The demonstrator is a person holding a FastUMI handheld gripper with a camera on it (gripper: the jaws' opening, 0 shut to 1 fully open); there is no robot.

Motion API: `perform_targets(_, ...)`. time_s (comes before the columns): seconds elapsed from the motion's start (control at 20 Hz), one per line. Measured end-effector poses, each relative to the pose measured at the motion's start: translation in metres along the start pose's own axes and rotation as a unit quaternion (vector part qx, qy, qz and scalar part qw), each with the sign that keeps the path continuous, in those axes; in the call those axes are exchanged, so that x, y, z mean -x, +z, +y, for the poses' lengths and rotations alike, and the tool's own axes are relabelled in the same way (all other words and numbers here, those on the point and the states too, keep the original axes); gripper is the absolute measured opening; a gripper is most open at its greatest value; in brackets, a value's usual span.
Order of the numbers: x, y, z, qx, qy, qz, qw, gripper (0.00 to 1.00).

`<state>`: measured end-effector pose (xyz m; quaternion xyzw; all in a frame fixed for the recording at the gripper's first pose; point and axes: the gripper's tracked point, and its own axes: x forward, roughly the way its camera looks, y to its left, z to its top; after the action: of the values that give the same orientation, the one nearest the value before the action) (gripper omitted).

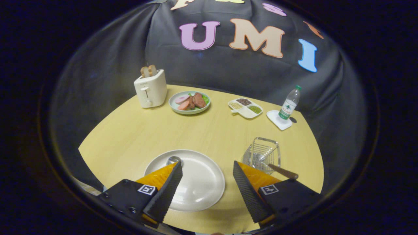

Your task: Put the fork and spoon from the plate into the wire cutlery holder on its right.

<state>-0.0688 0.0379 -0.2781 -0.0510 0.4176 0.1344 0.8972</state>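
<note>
A white plate (pixel 199 182) lies on the yellow table just ahead of my fingers, partly between them. The bowl of a spoon (pixel 173 160) shows at the plate's far left edge, its handle hidden behind my left finger (pixel 166 192). To the plate's right stands the wire cutlery holder (pixel 263 153). A utensil with a brown wooden handle (pixel 283 171) leans in it, metal end inside; I cannot tell for sure that it is the fork. My gripper (pixel 208 167) is open above the plate with nothing between its fingers.
At the back of the table stand a white toaster (pixel 151 88) with bread, a plate of sliced meat (pixel 189 102), a divided tray of grains (pixel 245 107) and a water bottle (pixel 288 104) on a white coaster. The table's rounded edge runs close behind them.
</note>
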Motion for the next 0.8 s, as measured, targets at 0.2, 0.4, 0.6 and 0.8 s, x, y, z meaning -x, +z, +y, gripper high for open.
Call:
perform_targets(0.2, -0.005, -0.016, 0.026, -0.006, 0.01, 0.014, 1.0, 1.0)
perform_targets(0.4, -0.009, -0.031, 0.045, -0.015, 0.014, 0.027, 0.999, 1.0)
perform_targets(0.6, -0.015, -0.048, 0.061, -0.017, 0.017, 0.047, 0.999, 1.0)
perform_targets(0.8, -0.02, -0.064, 0.079, -0.02, 0.021, 0.073, 0.997, 0.99)
